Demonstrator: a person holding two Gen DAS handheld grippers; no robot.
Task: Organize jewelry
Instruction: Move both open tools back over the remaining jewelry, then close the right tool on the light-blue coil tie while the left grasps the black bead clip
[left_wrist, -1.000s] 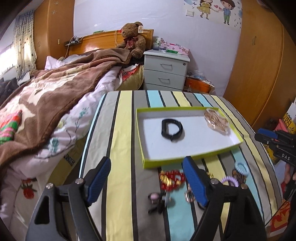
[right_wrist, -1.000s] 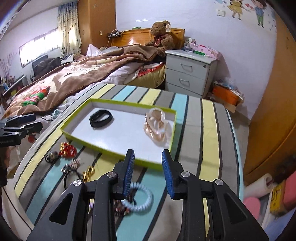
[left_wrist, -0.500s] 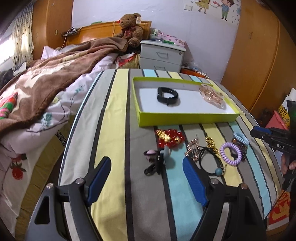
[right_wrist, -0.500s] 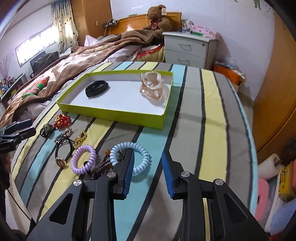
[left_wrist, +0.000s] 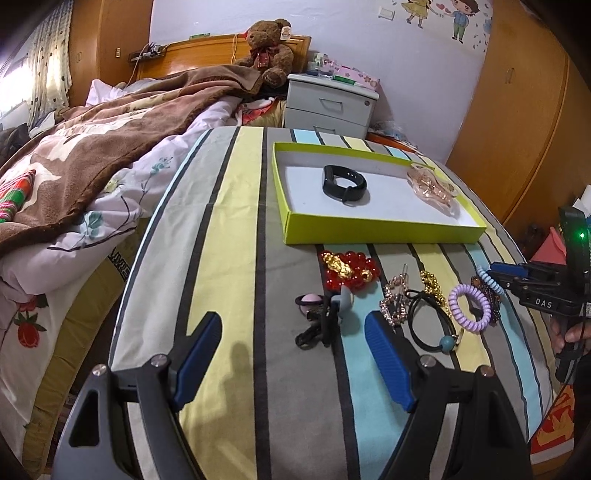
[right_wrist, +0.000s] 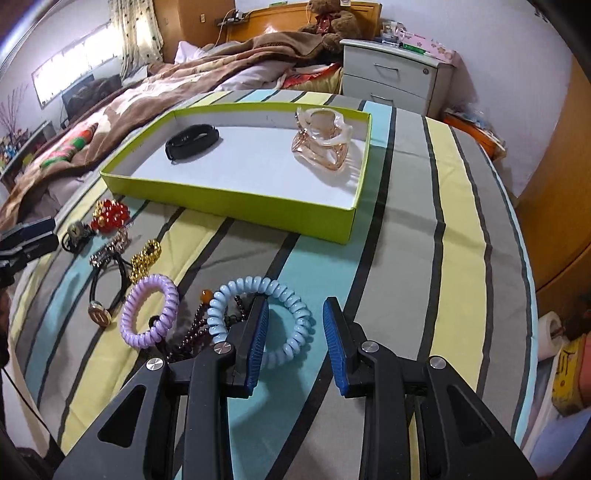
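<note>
Around blue coil band (right_wrist: 260, 322), parted right gripper (right_wrist: 295, 341).

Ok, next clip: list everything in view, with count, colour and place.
Tray: 1, lime, on striped table.
Band: 1, black, in tray.
Hair claw: 1, amber, in tray.
Coil ties: 2, blue, purple, near table edge.
Bead bracelet: 1, red-gold, before tray.
Elastic tie: 1, black, beside purple coil.
Teddy bear: 1, brown, on bed.
Left gripper: open, empty.
Right gripper: open, over blue coil.
</note>
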